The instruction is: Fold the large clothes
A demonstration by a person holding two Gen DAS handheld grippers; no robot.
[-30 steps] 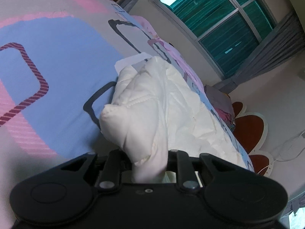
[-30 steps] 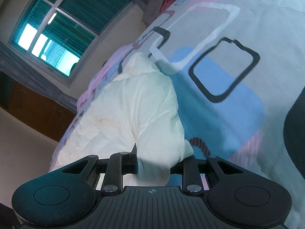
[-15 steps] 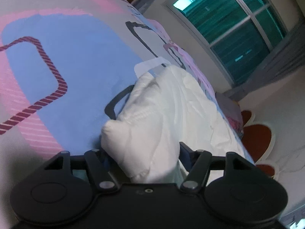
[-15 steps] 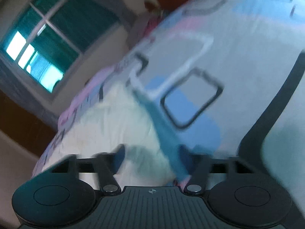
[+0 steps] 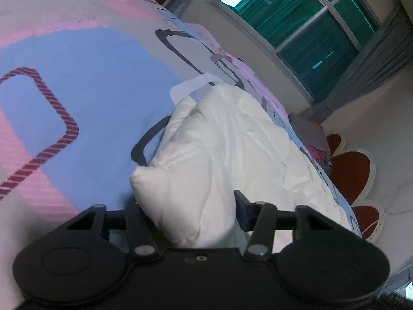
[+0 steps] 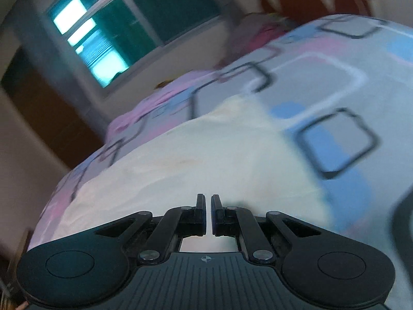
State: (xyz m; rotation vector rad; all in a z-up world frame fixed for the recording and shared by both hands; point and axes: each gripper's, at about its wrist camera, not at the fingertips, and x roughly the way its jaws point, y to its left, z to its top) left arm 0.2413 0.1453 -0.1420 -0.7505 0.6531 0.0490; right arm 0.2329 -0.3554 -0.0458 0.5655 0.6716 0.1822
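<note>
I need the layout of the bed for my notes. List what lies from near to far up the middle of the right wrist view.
right tongs, nearly shut with nothing between them → white padded garment → patterned bedspread → wall with the window

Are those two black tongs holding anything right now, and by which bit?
No. The left tongs stand open around a bunched fold of the white padded garment, no longer pinching it. The right tongs are shut on nothing.

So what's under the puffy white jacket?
The jacket lies on a patterned bedsheet, blue, pink and grey around it. The sheet directly beneath is covered.
</note>
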